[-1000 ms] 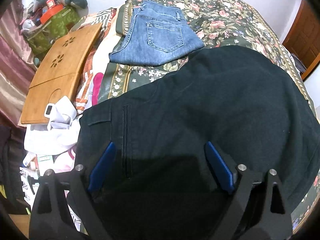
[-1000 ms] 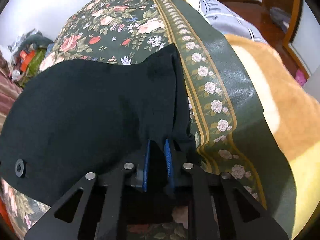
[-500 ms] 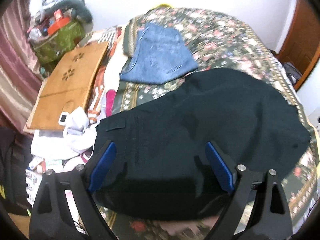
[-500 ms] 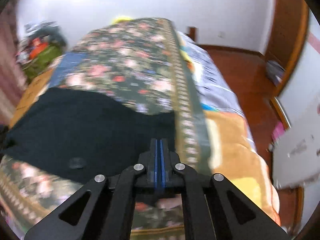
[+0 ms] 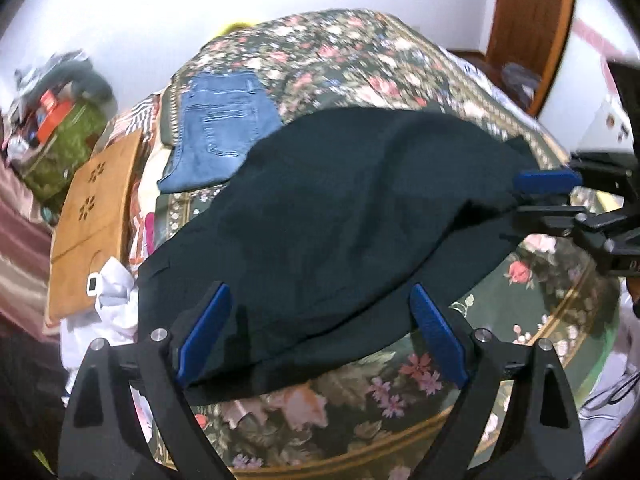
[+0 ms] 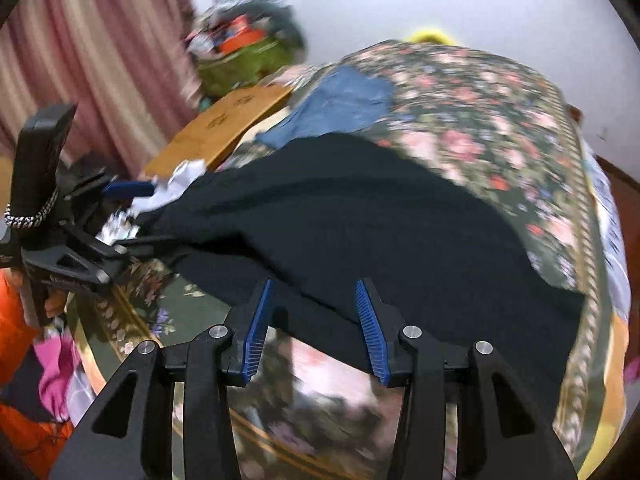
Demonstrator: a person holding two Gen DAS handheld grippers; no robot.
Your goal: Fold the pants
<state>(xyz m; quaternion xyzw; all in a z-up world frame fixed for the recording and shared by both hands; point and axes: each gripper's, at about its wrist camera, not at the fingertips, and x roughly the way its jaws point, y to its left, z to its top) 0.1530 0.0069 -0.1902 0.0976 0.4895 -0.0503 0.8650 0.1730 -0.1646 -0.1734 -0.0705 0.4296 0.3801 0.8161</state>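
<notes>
Since a second ago, pulled back; right hand-held gripper point(image 6: 316, 328) opening, released. Left hand-held gripper point(image 5: 320, 336) wide, empty. Black pants point(image 5: 340, 216) ahead, lengthwise nine-to-three.

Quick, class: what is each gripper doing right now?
Left gripper: open, holding nothing, above the black cloth pants.
Right gripper: jaws opening, pads clear of the pants.

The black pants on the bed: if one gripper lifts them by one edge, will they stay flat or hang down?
The black pants would probably sag: they drape in soft ridges over the floral bedspread. They look fairly thick, so likely weighty. The right gripper is opening, with no cloth pinched.
</notes>
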